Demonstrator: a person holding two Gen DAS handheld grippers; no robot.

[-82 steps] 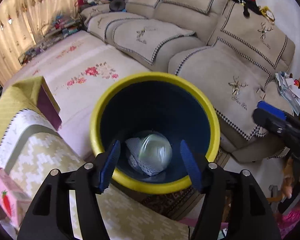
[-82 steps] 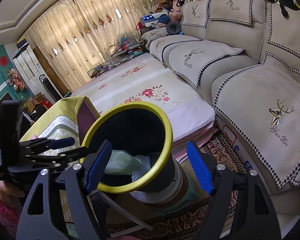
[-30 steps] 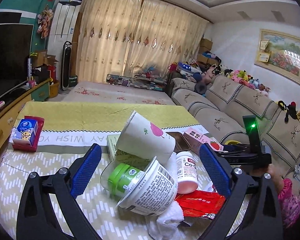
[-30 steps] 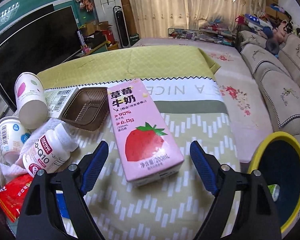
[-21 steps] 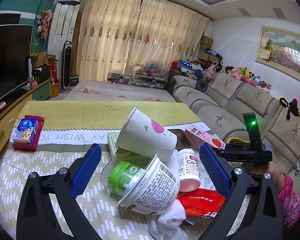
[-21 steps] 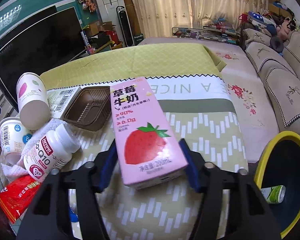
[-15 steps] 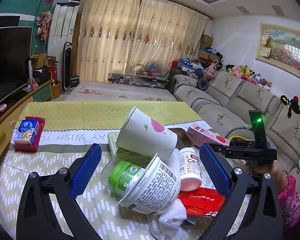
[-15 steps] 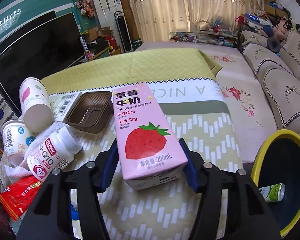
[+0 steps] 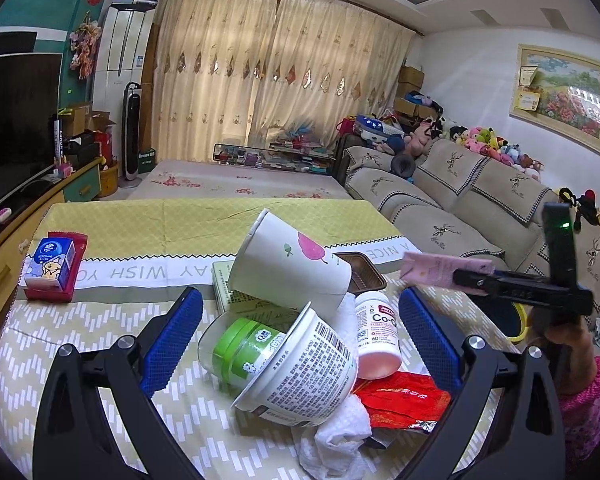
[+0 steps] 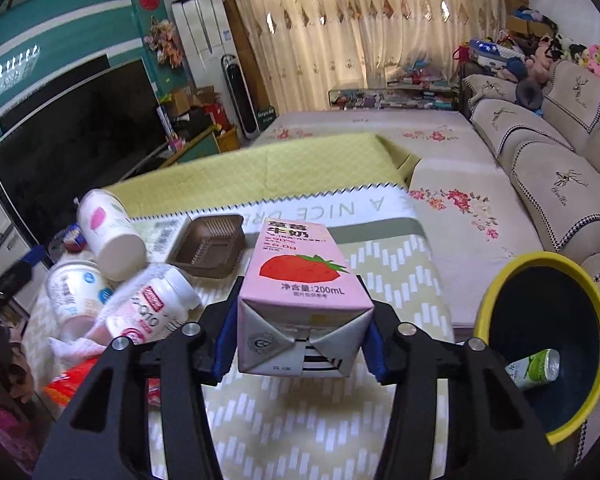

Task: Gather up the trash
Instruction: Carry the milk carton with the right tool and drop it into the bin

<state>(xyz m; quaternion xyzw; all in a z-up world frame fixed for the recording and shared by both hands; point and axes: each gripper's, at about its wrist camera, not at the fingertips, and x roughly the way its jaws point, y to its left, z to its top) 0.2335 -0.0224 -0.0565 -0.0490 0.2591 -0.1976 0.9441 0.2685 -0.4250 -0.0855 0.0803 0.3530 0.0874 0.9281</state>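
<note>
My right gripper [image 10: 300, 344] is shut on a pink strawberry milk carton [image 10: 300, 280] and holds it lifted above the table; the carton also shows in the left wrist view [image 9: 432, 272]. A dark bin with a yellow rim [image 10: 588, 312] stands to its right, with a green-white can [image 10: 534, 368] inside. My left gripper [image 9: 300, 336] is open above a trash pile: a white tub [image 9: 296, 364], a paper cup [image 9: 292, 264], a white bottle [image 9: 378, 332], a red wrapper [image 9: 404, 400] and a white tissue [image 9: 336, 436].
A brown plastic tray [image 10: 208, 248] and a flat printed box [image 9: 232, 292] lie on the yellow-patterned tablecloth [image 9: 120, 344]. A tissue pack on a red tray [image 9: 52, 264] sits at the table's left. A sofa [image 10: 560, 168] runs along the right, a TV [image 10: 72, 136] on the left.
My right gripper closed on the milk carton and lifted it off the table, tilting it up. My left gripper stayed open over the trash pile.
</note>
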